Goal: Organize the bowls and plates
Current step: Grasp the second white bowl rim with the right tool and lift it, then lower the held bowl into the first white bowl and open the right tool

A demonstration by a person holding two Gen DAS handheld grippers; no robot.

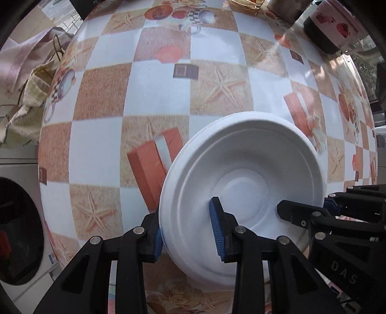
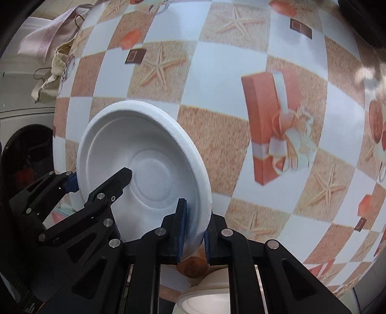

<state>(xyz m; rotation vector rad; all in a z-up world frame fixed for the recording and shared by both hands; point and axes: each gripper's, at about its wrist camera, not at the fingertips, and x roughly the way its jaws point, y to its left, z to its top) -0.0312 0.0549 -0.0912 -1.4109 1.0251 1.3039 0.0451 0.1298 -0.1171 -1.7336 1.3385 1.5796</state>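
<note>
A white foam bowl hangs tilted over the checked tablecloth, held from two sides. My left gripper is shut on its near rim, one blue pad inside the bowl and one outside. In the left wrist view my right gripper clamps the bowl's right wall. The right wrist view shows the same bowl, with my right gripper shut on its lower rim and my left gripper gripping its left edge. Another white dish lies just under the right gripper, mostly hidden.
The table carries a printed checked cloth. A flowered pot and a glass stand at the far edge. Off the table's left side are draped cloths and a washing machine.
</note>
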